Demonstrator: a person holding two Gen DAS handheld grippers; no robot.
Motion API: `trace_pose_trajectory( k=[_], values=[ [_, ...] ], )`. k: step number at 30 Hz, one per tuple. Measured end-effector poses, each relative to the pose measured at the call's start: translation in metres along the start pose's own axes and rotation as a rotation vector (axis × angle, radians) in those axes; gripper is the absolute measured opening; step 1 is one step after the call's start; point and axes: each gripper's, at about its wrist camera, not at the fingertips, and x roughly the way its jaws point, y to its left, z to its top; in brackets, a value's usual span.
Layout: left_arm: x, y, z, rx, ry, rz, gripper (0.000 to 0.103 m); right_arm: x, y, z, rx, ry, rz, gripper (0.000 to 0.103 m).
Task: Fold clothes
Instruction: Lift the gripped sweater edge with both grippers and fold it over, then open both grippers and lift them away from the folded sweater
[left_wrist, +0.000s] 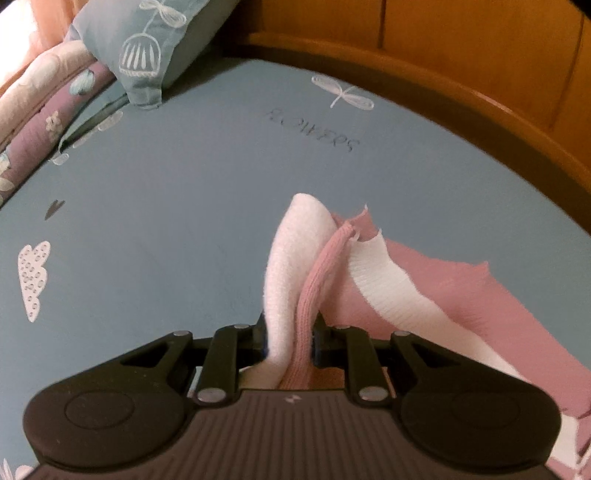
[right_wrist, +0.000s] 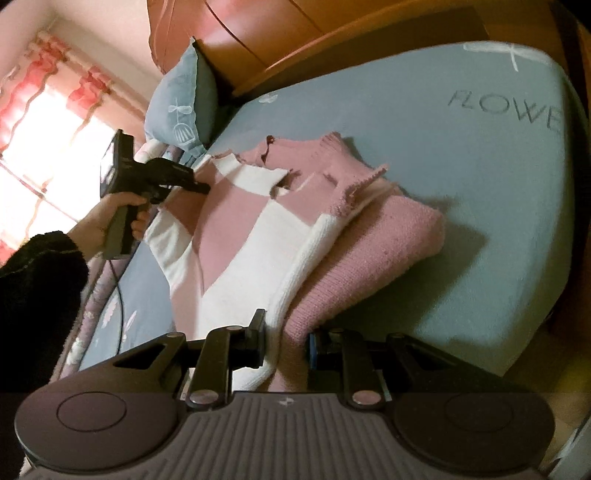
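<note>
Pink-and-white knitted sweater (right_wrist: 258, 236) spread half-folded on a blue printed bedsheet (right_wrist: 424, 122), near a blue bird-cage-print pillow (right_wrist: 184, 107). Left gripper (left_wrist: 290, 332) clenched on a bunched white-and-pink fold; right gripper (right_wrist: 286, 343) clamped on the sweater's near edge — cloth pinched between both pairs of black fingers. Wooden bed frame (left_wrist: 480, 66) behind.

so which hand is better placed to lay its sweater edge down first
Left, probably. The left tongs pinch the sweater low over the sheet; the right tongs hold above an already folded stack.
</note>
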Motion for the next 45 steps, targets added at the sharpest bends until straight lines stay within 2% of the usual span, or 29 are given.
trace_pose_trajectory(
  k=[3,4,6,8,10,12,14,16,19,24,26,27,28,29,31,32,36,39,41,43,45],
  values=[
    [0.008,0.004,-0.001,0.004,-0.002,-0.010,0.028,0.004,-0.001,0.001,-0.003,0.001,0.005,0.027],
    [0.009,0.008,-0.001,0.000,-0.007,-0.012,0.032,0.004,-0.001,-0.001,-0.008,-0.001,0.000,0.032],
    [0.010,0.017,-0.001,-0.020,-0.021,-0.005,0.051,0.002,-0.002,-0.003,-0.009,-0.007,-0.009,0.039],
    [0.004,0.028,-0.001,-0.045,-0.033,0.009,0.056,0.000,-0.006,-0.003,0.014,-0.014,0.007,0.044],
    [-0.006,0.038,-0.003,-0.056,-0.048,0.024,0.057,-0.001,-0.010,-0.001,0.041,-0.026,0.027,0.050],
    [-0.021,0.046,-0.005,-0.043,-0.067,0.077,0.055,-0.005,-0.016,0.000,0.077,-0.050,0.041,0.054],
    [-0.043,0.046,-0.013,-0.012,-0.091,0.066,0.054,-0.008,-0.023,0.003,0.124,-0.075,0.054,0.063],
    [-0.066,0.044,-0.023,0.022,-0.115,0.039,0.055,-0.010,-0.033,0.006,0.189,-0.097,0.070,0.063],
    [-0.108,0.031,-0.048,0.111,-0.148,-0.046,0.055,-0.010,-0.049,0.012,0.291,-0.127,0.116,0.063],
    [-0.165,-0.010,-0.112,0.223,-0.104,-0.359,0.058,-0.003,-0.055,0.024,0.354,-0.144,0.133,0.062],
    [-0.181,-0.030,-0.139,0.253,-0.081,-0.481,0.058,-0.001,-0.053,0.028,0.342,-0.152,0.096,0.053],
    [-0.187,-0.041,-0.153,0.266,-0.072,-0.531,0.058,0.000,-0.052,0.028,0.339,-0.152,0.083,0.052],
    [-0.193,-0.052,-0.167,0.282,-0.061,-0.578,0.058,0.000,-0.051,0.028,0.337,-0.150,0.075,0.046],
    [-0.197,-0.062,-0.179,0.285,-0.053,-0.622,0.058,0.000,-0.049,0.029,0.323,-0.147,0.059,0.035],
    [-0.198,-0.076,-0.197,0.272,-0.032,-0.702,0.058,-0.003,-0.041,0.030,0.252,-0.154,0.005,0.025],
    [-0.196,-0.081,-0.204,0.254,-0.013,-0.738,0.058,-0.005,-0.037,0.030,0.212,-0.157,-0.014,0.024],
    [-0.177,-0.100,-0.224,0.174,0.071,-0.819,0.057,-0.008,-0.012,0.038,0.025,-0.165,-0.097,0.023],
    [-0.155,-0.108,-0.234,0.121,0.153,-0.817,0.057,-0.006,-0.007,0.040,-0.045,-0.121,-0.163,0.026],
    [-0.145,-0.108,-0.240,0.082,0.173,-0.810,0.056,-0.009,-0.006,0.038,-0.068,-0.095,-0.201,0.034],
    [-0.153,-0.103,-0.240,0.048,0.170,-0.821,0.056,-0.025,0.001,0.034,-0.100,-0.097,-0.214,0.034],
    [-0.170,-0.094,-0.241,0.035,0.123,-0.838,0.058,-0.045,0.010,0.030,-0.130,-0.129,-0.219,0.034]
  ],
)
